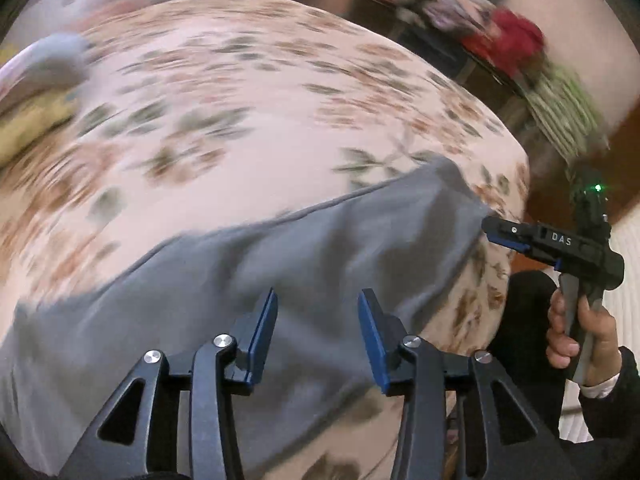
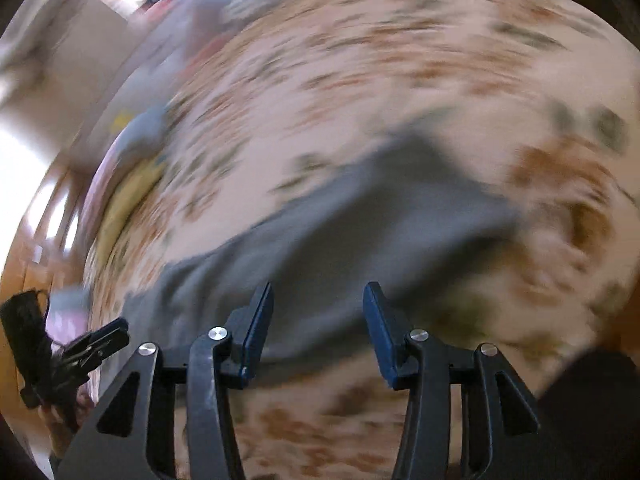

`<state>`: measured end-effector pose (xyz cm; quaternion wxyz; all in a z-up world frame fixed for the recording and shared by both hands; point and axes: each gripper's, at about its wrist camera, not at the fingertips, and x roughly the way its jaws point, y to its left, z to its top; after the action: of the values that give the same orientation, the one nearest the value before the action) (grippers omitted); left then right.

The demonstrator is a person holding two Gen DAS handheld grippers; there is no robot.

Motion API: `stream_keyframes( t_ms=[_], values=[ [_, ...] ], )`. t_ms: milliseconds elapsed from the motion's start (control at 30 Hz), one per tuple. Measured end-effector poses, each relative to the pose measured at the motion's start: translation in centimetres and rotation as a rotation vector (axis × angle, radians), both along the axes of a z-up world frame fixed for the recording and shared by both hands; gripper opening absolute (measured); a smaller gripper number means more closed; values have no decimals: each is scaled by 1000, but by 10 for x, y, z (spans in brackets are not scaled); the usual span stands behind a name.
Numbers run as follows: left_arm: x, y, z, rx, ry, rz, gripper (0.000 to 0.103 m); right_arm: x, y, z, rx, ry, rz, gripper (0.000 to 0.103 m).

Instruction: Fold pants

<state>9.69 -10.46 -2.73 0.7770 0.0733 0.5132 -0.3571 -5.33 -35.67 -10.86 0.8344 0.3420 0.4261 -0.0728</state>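
Note:
Grey pants (image 1: 280, 264) lie spread across the near part of a bed with a pink floral sheet (image 1: 224, 92). My left gripper (image 1: 318, 300) is open and empty, just above the pants' near edge. My right gripper (image 1: 490, 229) shows at the right in the left wrist view, held in a hand close to the pants' right end. In the right wrist view the right gripper (image 2: 318, 292) is open and empty above the pants (image 2: 360, 232). The left gripper (image 2: 116, 330) shows at the lower left of that view. Both views are motion-blurred.
A yellow and grey bundle (image 1: 36, 92) lies at the bed's left side. A dark table with red (image 1: 516, 40) and green striped cloth (image 1: 564, 108) stands beyond the bed at the right. The bed's edge (image 1: 524, 184) drops off at the right.

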Motion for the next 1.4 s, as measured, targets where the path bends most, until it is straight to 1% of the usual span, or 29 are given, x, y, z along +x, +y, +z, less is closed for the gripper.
stream_keyframes(
  t_ms=[33, 67, 133, 233, 333, 367, 433, 533, 667, 733, 800, 833, 867, 900, 933, 967, 1000, 1067, 1133, 1233, 1300, 1400],
  values=[
    [-1, -10, -2, 14, -2, -29, 44, -5, -13, -3, 1, 12, -48, 58],
    [2, -31, -6, 37, -8, -73, 44, -8, -24, -6, 7, 19, -89, 61],
    [8, -66, -15, 81, -20, -145, 45, -9, -41, -13, 37, 36, -139, 62],
    [19, -101, -29, 129, -9, -209, 45, -3, -53, -26, 96, 53, -162, 63],
    [30, -128, -37, 135, 29, -253, 47, 5, -55, -36, 147, 52, -161, 64],
    [34, -138, -39, 137, 38, -272, 50, 5, -55, -39, 159, 46, -166, 66],
    [41, -158, -41, 146, 45, -305, 51, 3, -56, -42, 195, 16, -188, 68],
    [46, -182, -45, 157, 60, -340, 52, -2, -59, -42, 190, -22, -208, 68],
    [49, -211, -55, 191, 70, -380, 52, -3, -59, -43, 181, -45, -212, 68],
    [46, -223, -61, 216, 69, -406, 52, -5, -59, -44, 186, -71, -208, 62],
    [43, -232, -67, 246, 54, -424, 52, -6, -60, -49, 192, -77, -201, 42],
    [42, -236, -70, 263, 48, -427, 52, -8, -62, -51, 203, -83, -196, 36],
    [43, -239, -72, 272, 53, -422, 52, -9, -63, -54, 225, -87, -180, 17],
    [44, -242, -72, 271, 62, -417, 49, -13, -65, -57, 249, -91, -168, 12],
    [45, -245, -71, 263, 69, -422, 41, -16, -66, -57, 261, -102, -169, 11],
    [43, -248, -69, 248, 83, -438, 25, -18, -66, -54, 263, -119, -164, 9],
    [42, -249, -68, 246, 83, -446, 20, -19, -65, -50, 259, -139, -160, 9],
    [34, -254, -65, 266, 44, -468, 14, -24, -65, -42, 240, -163, -156, 8],
    [29, -259, -58, 269, 18, -476, 12, -28, -67, -35, 243, -183, -160, 8],
    [31, -258, -42, 207, 44, -456, 11, -40, -73, -23, 236, -220, -178, 8],
    [30, -256, -35, 191, 41, -454, 11, -46, -74, -13, 228, -246, -168, 7],
    [26, -244, -25, 162, 32, -447, 10, -50, -65, 0, 217, -271, -136, 7]
  ],
)
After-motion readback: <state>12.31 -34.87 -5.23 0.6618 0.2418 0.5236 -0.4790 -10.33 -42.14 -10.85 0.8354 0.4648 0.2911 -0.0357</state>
